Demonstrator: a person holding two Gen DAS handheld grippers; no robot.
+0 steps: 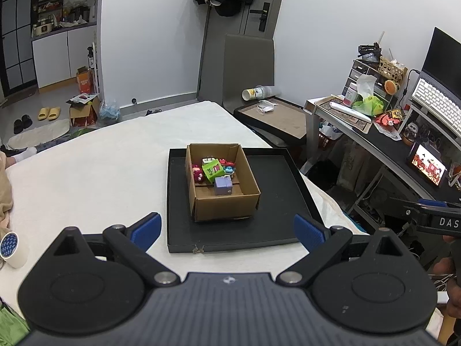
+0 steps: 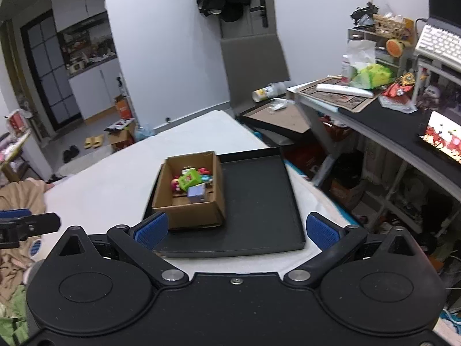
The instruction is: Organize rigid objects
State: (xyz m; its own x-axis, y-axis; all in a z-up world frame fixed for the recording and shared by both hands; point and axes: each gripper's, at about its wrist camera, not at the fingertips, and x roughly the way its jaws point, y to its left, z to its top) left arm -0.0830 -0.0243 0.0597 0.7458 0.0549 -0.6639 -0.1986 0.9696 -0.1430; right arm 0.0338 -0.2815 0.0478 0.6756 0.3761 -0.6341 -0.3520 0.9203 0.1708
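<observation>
The left gripper [image 1: 227, 230] fills the bottom of its own view, its jaws spread wide, blue pads [image 1: 146, 229] at lower left and lower right of centre, nothing between them. It also shows at the left edge of the right wrist view, as a dark finger pointing right. The right gripper [image 2: 237, 230] sits the same way in its view, jaws wide and holding nothing. In the left view its dark body juts in from the right edge.
</observation>
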